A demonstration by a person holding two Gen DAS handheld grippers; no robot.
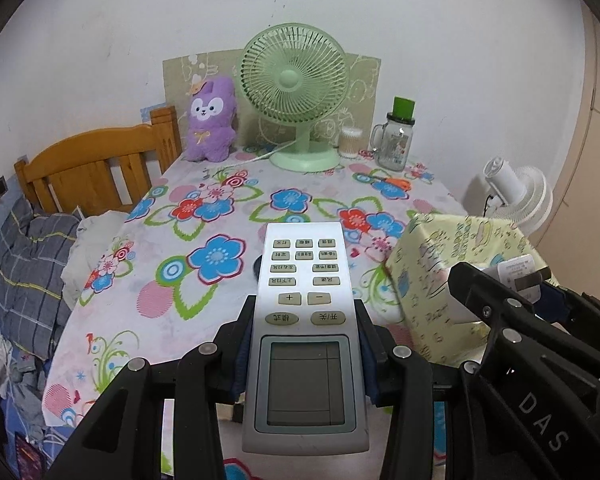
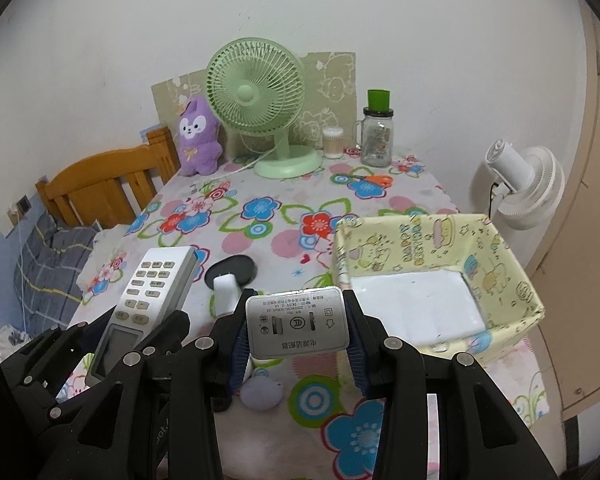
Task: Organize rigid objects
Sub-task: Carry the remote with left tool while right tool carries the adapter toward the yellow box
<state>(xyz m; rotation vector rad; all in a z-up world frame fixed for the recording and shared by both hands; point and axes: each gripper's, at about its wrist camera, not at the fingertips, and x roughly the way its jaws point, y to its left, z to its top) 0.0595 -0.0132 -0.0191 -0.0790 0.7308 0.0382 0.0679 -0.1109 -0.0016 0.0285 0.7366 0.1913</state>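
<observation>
My left gripper (image 1: 305, 312) is shut on a white air-conditioner remote (image 1: 306, 344), held lengthwise above the flowered tablecloth (image 1: 204, 220), buttons facing up. In the right wrist view the same remote (image 2: 148, 292) shows at lower left in the left gripper (image 2: 124, 332). My right gripper (image 2: 298, 312) is shut on a grey-white power adapter (image 2: 298, 322), label side up, just left of the open yellow cartoon-print box (image 2: 412, 248). From the left wrist view, the right gripper (image 1: 500, 300) and its adapter (image 1: 520, 276) are in front of the box (image 1: 452, 248).
On the cloth below the grippers lie a black oval object (image 2: 236, 268), a white block (image 2: 228, 292) and a lavender round thing (image 2: 260, 394). At the back stand a green fan (image 2: 256, 108), a purple plush (image 2: 198, 136), a swab pot (image 2: 333, 142) and a glass jar (image 2: 376, 136). A white fan (image 2: 524, 184) stands right, a bed left.
</observation>
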